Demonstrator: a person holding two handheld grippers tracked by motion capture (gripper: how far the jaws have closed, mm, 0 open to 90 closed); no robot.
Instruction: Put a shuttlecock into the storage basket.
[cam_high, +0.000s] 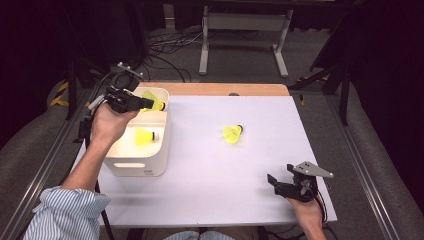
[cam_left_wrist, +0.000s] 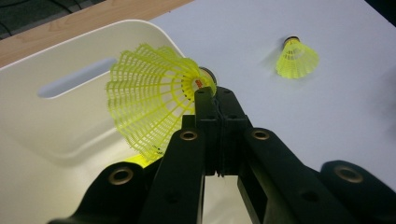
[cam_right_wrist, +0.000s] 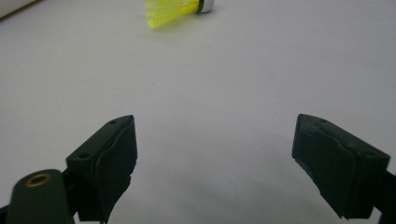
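Held second shuttlecock (cam_left_wrist: 154, 100) over bin (cam_high: 162, 150) in pinched left fingers (cam_left_wrist: 205, 100); right fingers (cam_right_wrist: 109, 154) wide, third shuttlecock (cam_high: 233, 133) left on bench (cam_high: 225, 180).

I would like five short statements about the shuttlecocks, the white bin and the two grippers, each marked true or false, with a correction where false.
1. The left gripper is shut on a yellow shuttlecock above the white bin. True.
2. The right gripper holds a shuttlecock. False: its jaws stand wide open with nothing between them.
3. A second shuttlecock already lies inside the bin. True.
4. A loose shuttlecock lies on the white tabletop, outside the bin. True.
5. The shuttlecocks are red. False: all three are yellow.
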